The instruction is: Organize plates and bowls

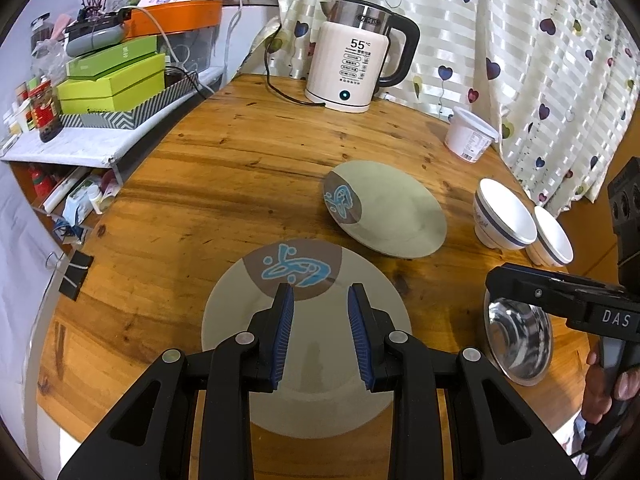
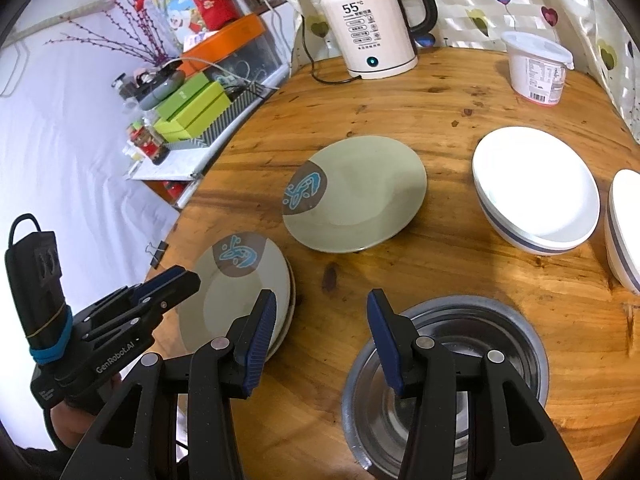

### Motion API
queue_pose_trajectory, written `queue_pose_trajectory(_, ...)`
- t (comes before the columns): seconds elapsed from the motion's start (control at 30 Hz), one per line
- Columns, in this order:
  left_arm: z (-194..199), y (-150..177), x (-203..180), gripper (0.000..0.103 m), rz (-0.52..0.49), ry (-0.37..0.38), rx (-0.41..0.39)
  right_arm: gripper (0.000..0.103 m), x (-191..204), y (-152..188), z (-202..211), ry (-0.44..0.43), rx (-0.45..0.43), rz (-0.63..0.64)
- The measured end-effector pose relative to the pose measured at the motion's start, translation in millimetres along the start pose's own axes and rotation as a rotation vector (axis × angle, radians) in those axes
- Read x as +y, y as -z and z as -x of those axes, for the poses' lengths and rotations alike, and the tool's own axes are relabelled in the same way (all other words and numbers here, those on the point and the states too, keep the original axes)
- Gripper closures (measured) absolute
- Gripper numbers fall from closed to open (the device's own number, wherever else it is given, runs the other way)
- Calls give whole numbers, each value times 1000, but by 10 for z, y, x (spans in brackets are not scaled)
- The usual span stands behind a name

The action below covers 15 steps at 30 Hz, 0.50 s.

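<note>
A grey-green plate with a brown and blue motif point(image 1: 240, 312) lies near the table's front edge, and a second rim seems to show under it point(image 2: 291, 292). My left gripper point(image 1: 320, 292) hovers over it, open, with nothing between its pads. A matching plate point(image 1: 396, 216) point(image 2: 360, 192) lies farther back. Two white bowls with a blue band point(image 1: 504, 216) point(image 1: 554, 242) stand to the right. My right gripper point(image 2: 320, 300) is open above the left rim of a steel bowl point(image 2: 500, 320) point(image 1: 520, 344), one finger point(image 2: 384, 336) over the bowl. It holds nothing.
A cream electric kettle point(image 1: 352, 68) with its cord and a white lidded tub point(image 1: 470, 134) stand at the back of the round wooden table point(image 1: 224, 168). A heart-print curtain point(image 1: 540, 60) hangs behind. A cluttered shelf with green boxes point(image 1: 108, 84) adjoins the table's left.
</note>
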<state>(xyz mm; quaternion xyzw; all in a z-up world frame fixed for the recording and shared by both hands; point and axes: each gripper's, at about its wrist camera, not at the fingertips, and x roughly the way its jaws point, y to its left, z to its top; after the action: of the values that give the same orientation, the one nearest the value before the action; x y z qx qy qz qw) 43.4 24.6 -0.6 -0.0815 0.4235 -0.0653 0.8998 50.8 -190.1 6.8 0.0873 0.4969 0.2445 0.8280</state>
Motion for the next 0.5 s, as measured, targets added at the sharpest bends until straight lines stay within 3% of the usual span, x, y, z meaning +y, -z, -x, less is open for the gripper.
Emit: queue_pose_trajectory(0.5, -272, -348, 45, 74, 2, 75, 33, 56, -256, -224, -149, 65, -6, -79)
